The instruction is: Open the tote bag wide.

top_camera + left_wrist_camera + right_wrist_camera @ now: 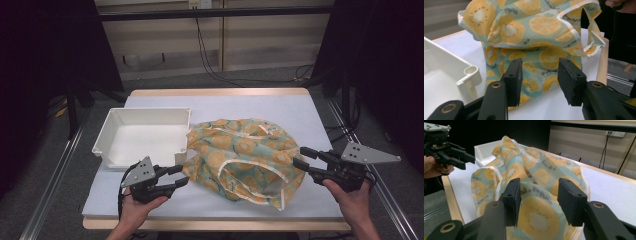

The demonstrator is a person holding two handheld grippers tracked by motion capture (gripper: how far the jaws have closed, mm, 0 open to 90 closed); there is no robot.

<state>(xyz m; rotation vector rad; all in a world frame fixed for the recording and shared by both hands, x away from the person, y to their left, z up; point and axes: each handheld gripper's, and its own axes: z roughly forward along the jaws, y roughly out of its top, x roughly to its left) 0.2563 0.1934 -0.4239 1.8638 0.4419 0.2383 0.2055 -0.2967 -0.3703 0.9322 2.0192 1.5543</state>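
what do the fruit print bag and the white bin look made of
Bag: looks like thin woven cloth, matte, with white piping along its edges; it creases and slumps in soft folds. It might be cotton or a synthetic, the pictures cannot settle that.
Bin: probably moulded plastic, smooth with a slight sheen; it has thin rigid walls, a rolled rim and rounded corners.

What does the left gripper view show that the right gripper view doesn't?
The left gripper view has the white bin's rounded near corner close up, beside the bag's lower edge. The right gripper view has the left gripper in a hand, the wall socket with its cables, and the bin as a far rim behind the cloth. Both share the orange-print bag on the white table, framed by open jaws.
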